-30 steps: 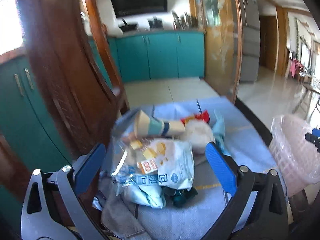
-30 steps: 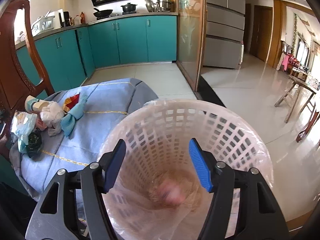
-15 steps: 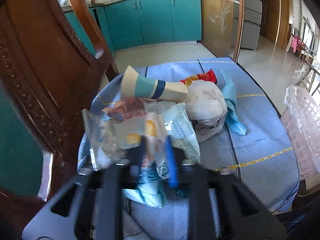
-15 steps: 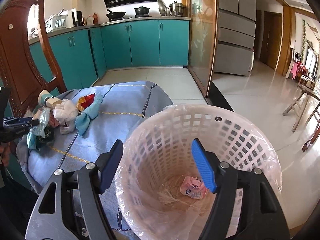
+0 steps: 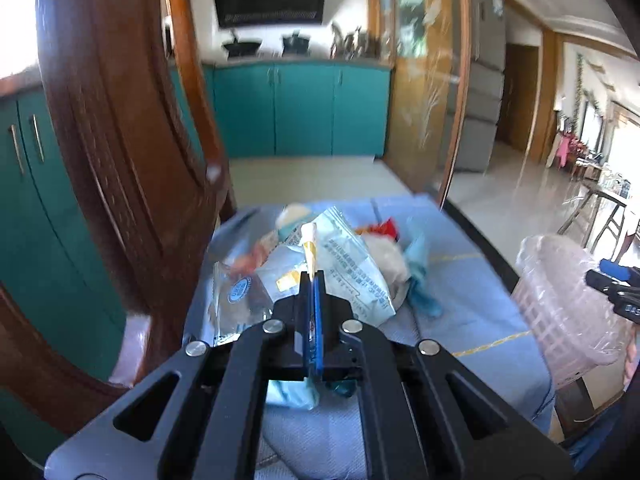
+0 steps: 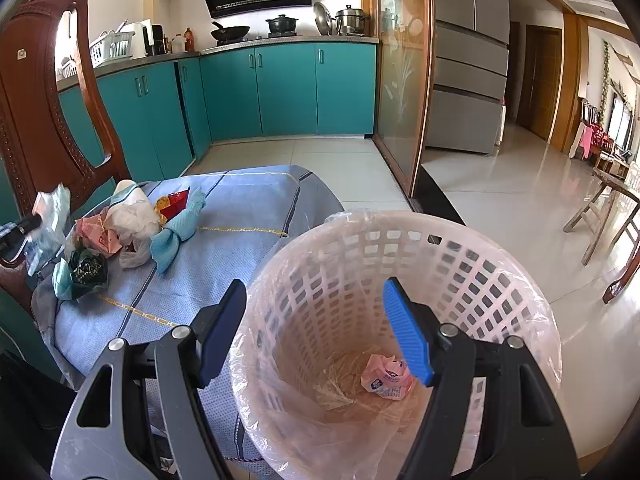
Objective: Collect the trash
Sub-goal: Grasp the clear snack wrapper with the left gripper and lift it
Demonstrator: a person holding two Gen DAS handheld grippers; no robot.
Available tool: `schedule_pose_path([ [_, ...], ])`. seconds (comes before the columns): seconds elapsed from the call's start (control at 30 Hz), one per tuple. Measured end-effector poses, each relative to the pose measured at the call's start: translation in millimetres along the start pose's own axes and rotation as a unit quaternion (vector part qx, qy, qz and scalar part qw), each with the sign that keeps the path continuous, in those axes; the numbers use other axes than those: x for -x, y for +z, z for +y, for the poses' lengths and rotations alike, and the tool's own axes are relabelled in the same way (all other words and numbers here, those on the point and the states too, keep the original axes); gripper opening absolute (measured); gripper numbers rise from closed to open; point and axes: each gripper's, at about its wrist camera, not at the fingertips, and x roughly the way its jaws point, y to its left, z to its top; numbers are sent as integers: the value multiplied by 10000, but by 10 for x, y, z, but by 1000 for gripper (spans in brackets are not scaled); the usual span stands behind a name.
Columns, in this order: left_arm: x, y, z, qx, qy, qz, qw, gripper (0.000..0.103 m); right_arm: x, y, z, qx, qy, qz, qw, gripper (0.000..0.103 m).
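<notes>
My left gripper (image 5: pixel 313 280) is shut on a clear and white printed plastic wrapper (image 5: pixel 344 268) and holds it above the trash pile on the blue cloth; it also shows in the right wrist view (image 6: pixel 50 216). The pile holds a white plastic bag (image 6: pixel 132 216), a blue rag (image 6: pixel 176 236), a red wrapper (image 6: pixel 174 202), a pink wrapper (image 6: pixel 98 234) and a dark green wrapper (image 6: pixel 86 266). My right gripper (image 6: pixel 316 332) is open and empty over the pink lined basket (image 6: pixel 492 280), which holds one pink wrapper (image 6: pixel 386 376).
A carved wooden chair (image 5: pixel 120 140) stands close at the left of the cloth-covered table (image 6: pixel 240 208). Teal kitchen cabinets (image 6: pixel 280 92) and a tiled floor lie behind. The basket (image 5: pixel 568 300) stands at the table's right edge.
My left gripper has closed on the printed plastic wrapper and lifted it off the pile. My right gripper stays open over the basket, where the pink wrapper has come to rest.
</notes>
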Motion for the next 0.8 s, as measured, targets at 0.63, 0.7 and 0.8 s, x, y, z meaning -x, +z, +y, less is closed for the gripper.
schedule_pose_path([
  [0.63, 392, 7, -302, -371, -183, -1017, 9940, 3, 14, -14, -76, -279, 77, -75, 9996, 75],
  [0.7, 454, -4, -256, -306, -254, -1132, 9928, 3, 16, -5, -46, -261, 79, -105, 9996, 75],
  [0.8, 493, 9, -251, -221, -423, -1252, 9910, 3, 27, 8, -13, -266, 83, -162, 9995, 77],
])
